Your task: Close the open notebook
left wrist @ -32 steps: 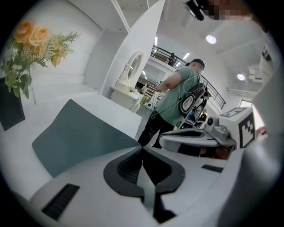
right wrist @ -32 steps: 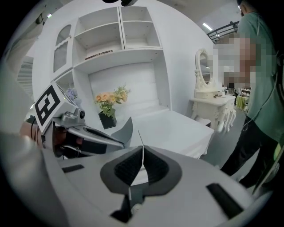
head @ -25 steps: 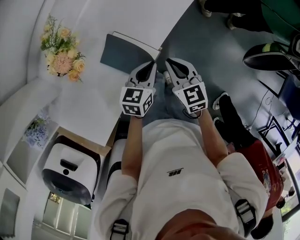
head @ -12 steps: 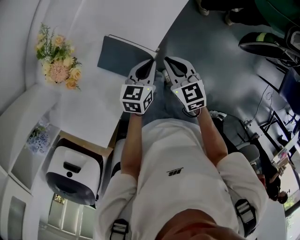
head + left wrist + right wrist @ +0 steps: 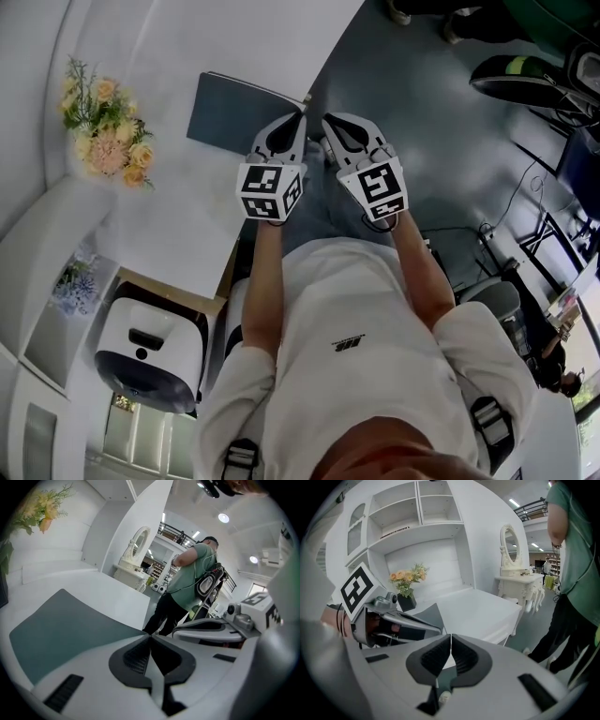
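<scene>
The notebook (image 5: 236,112) lies flat on the white table (image 5: 178,220) near its front corner, dark grey-green cover up, with no pages showing. My left gripper (image 5: 300,118) hovers at the notebook's near right corner, jaws shut and empty. In the left gripper view the cover (image 5: 65,623) spreads out left of the shut tips (image 5: 150,637). My right gripper (image 5: 327,120) is beside the left one, just off the table edge over the floor, also shut and empty (image 5: 451,635). From the right gripper view I see the left gripper (image 5: 393,620) and a notebook corner (image 5: 430,613).
A bouquet in a dark pot (image 5: 98,117) stands at the table's far left. A white round appliance (image 5: 145,352) sits low on the left. A person in a green shirt (image 5: 187,583) stands past the table corner. A white vanity with a mirror (image 5: 515,576) stands behind.
Both grippers stay shut and side by side at the notebook's corner. The view has drifted slightly, and the shoes on the floor at the right have gone from sight.
</scene>
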Demonstrator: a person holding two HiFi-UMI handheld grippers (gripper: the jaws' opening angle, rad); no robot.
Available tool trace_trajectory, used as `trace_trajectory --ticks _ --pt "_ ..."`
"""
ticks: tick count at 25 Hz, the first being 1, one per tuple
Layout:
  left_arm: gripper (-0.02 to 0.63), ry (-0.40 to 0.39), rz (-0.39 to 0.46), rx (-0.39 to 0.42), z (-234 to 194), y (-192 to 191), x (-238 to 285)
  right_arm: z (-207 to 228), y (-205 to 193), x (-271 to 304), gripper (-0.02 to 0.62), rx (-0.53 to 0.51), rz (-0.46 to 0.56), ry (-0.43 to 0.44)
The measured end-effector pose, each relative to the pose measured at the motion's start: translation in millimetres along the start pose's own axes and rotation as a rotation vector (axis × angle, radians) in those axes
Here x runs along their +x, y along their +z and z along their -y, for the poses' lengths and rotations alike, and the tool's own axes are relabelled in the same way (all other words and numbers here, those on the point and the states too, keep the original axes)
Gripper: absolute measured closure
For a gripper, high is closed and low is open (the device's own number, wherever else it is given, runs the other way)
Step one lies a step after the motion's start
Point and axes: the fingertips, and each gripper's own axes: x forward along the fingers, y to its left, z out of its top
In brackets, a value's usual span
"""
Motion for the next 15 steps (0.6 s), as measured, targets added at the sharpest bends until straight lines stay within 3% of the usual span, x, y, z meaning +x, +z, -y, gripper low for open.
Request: trace_trajectory --ticks 15 --pt "0.606 0.043 -0.064 0.033 -5 -8 17 12 -5 0 0.598 0.029 0.004 -0.040"
